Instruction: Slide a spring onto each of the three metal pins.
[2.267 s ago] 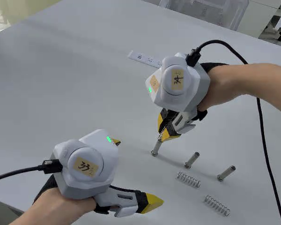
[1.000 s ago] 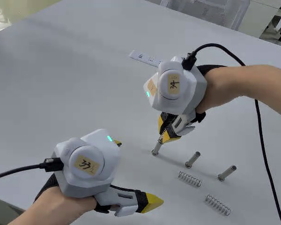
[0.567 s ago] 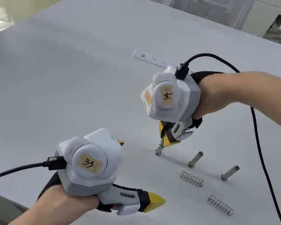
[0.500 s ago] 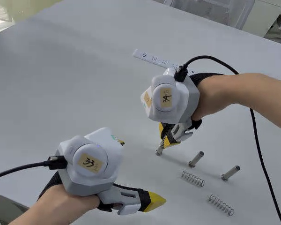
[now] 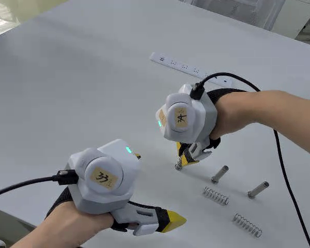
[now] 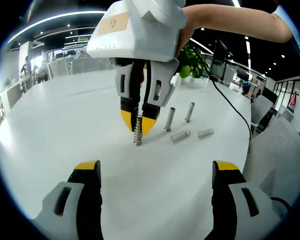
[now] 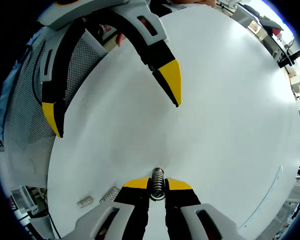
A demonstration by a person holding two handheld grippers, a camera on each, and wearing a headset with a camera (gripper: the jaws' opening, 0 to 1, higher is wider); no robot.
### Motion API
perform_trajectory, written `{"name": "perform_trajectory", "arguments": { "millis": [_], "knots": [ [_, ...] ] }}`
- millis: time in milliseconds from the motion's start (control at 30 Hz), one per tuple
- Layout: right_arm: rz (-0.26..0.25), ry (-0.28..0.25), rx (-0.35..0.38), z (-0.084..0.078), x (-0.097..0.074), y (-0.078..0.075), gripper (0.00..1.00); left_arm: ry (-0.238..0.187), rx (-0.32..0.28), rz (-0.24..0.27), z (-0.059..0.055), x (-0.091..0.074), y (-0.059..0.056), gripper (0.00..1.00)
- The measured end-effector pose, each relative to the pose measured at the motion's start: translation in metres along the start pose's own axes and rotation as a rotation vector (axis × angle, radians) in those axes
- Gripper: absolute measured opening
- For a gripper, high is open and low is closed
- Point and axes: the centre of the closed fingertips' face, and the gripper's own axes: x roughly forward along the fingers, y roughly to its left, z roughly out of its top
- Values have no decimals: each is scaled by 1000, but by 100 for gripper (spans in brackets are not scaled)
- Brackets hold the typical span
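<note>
My right gripper (image 5: 183,161) points down at the table, shut on a spring (image 7: 157,181) that sits over the leftmost metal pin (image 5: 178,166). The left gripper view shows that spring (image 6: 137,131) coiled around the pin, between the right gripper's yellow tips. Two bare pins (image 5: 219,174) (image 5: 258,189) stand to the right. Two loose springs (image 5: 215,196) (image 5: 247,225) lie in front of them. My left gripper (image 5: 155,188) hovers at the near left, open and holding nothing, its jaws (image 6: 156,167) wide apart and facing the pin.
A white power strip (image 5: 194,68) lies at the back of the grey table (image 5: 67,77). A black cable (image 5: 284,170) runs from the right gripper along the arm toward the near right edge.
The right gripper has gone down along the leftmost pin with the spring, its tips now near the pin's base. The left gripper has hardly moved. The head camera has shifted.
</note>
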Motion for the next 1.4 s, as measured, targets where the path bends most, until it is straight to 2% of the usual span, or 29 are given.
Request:
{"name": "perform_trajectory", "arguments": {
  "millis": [433, 800, 867, 1033, 1233, 1400],
  "knots": [
    [3, 2, -4, 2, 7, 1, 8, 6, 3, -4, -1, 0, -1, 90],
    [-2, -4, -2, 0, 6, -2, 9, 9, 6, -11, 1, 2, -2, 90],
    [-8, -6, 3, 0, 7, -3, 14, 9, 5, -10, 1, 2, -1, 90],
    [-36, -31, 14, 2, 8, -8, 41, 8, 7, -12, 2, 2, -2, 90],
    [-64, -71, 38, 4, 7, -11, 68, 4, 4, -10, 3, 2, -1, 90],
    [-67, -106, 66, 6, 5, -6, 80, -11, -4, -2, 6, 2, 2, 90]
  ]
}}
